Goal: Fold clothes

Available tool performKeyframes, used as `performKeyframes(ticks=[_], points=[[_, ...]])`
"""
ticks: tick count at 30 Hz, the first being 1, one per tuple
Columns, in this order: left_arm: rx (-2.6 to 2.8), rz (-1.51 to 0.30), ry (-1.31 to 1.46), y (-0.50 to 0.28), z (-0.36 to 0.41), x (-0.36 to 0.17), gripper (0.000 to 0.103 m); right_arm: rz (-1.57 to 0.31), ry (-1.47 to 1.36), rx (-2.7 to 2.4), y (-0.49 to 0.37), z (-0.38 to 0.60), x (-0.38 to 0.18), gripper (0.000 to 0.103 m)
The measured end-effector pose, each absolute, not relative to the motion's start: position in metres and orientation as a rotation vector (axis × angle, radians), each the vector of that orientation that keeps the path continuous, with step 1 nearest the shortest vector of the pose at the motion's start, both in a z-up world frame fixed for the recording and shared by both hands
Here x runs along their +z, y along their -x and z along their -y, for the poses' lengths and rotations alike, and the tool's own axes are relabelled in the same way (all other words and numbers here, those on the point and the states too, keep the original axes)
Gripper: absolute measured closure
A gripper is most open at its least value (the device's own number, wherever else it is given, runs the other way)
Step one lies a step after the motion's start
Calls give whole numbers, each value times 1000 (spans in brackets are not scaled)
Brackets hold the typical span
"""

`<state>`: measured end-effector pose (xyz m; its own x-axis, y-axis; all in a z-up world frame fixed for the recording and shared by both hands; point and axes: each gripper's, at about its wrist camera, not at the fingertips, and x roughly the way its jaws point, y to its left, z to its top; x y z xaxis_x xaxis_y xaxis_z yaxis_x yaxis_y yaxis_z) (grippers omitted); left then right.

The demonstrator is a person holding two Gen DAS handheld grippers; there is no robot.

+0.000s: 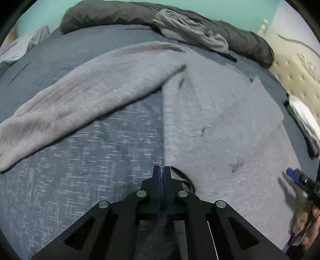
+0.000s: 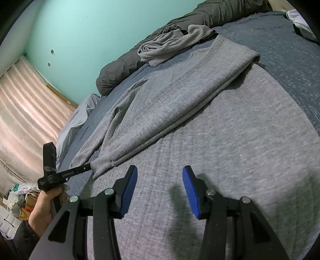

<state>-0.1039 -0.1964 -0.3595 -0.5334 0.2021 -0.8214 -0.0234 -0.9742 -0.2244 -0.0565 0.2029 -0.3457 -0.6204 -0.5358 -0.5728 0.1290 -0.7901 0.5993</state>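
We are over a bed [image 2: 280, 40] with a blue woven cover, a mint wall behind it and a pale curtain off to one side. The grey sweatshirt [image 2: 230, 140] lies flat across the bed's middle, one sleeve [image 2: 176, 96] already folded over its body, the other sleeve [image 1: 80, 100] stretched out onto the bare cover. At the bed's far edge sit a dark rolled duvet [image 1: 120, 14] and a crumpled grey garment [image 1: 190, 32].

Our left gripper [image 1: 164, 170] is pinched shut at the sweatshirt's side edge; the right-wrist view suggests it holds the hem there, though blur leaves us unsure. Our right gripper [image 2: 160, 190] hovers half-wide over the sweatshirt's body, gripping nothing.

We judge the sweatshirt a thick, soft fleece knit: light, limp, not slippery, not fragile. It will sag and drag rather than hold shape, so we would take it at hems, cuffs or seams, where the cloth is doubled
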Motion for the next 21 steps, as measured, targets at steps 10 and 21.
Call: performKeyframes(ticks=[10,21], points=[[2498,80,1499,116,150,-374,98,717,-1108,-2417,57,-201,-346,55],[2545,175,1434,111,165,-356,98,763,-1105,-2440,62,-223,-328,55]])
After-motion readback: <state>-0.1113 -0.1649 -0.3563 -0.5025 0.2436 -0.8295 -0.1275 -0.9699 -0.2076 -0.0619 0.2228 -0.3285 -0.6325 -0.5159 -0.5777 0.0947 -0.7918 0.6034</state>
